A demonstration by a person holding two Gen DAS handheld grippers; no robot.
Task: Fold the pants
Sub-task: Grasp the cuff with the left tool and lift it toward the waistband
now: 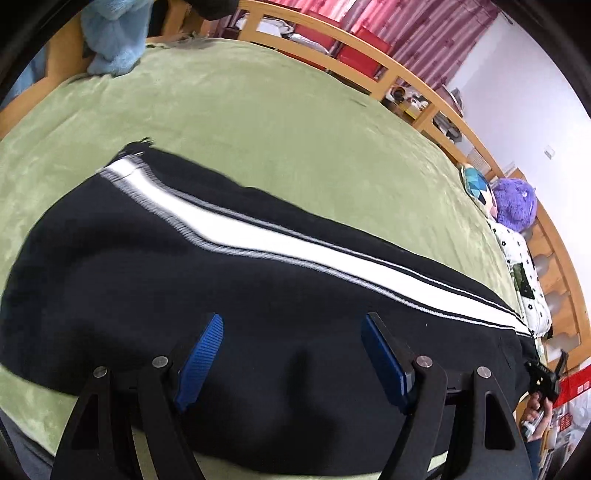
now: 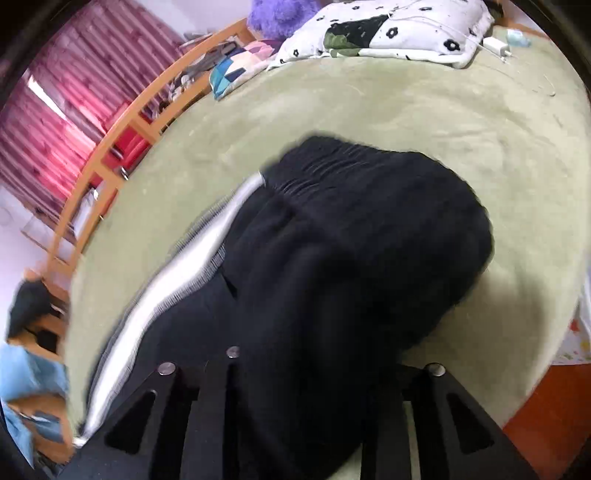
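Black pants (image 1: 155, 258) with a white side stripe (image 1: 258, 240) lie on the green bed cover (image 1: 258, 122). My left gripper (image 1: 291, 354) is open, its blue pads (image 1: 201, 360) spread just above the black cloth near the front edge, holding nothing. In the right wrist view the pants (image 2: 369, 229) bunch up at the elastic waistband (image 2: 332, 162) and the cloth runs down between my right gripper's fingers (image 2: 306, 406), hiding the pads; the jaws look shut on it. My right gripper also shows in the left wrist view (image 1: 545, 378), at the pants' right end.
A wooden bed rail (image 1: 406, 81) runs along the far side, with red curtains behind. A floral pillow (image 2: 388, 33), a patterned cushion (image 2: 236, 70) and a purple plush (image 1: 515, 203) lie at the head. A blue fleece (image 1: 110, 40) sits at the far left corner.
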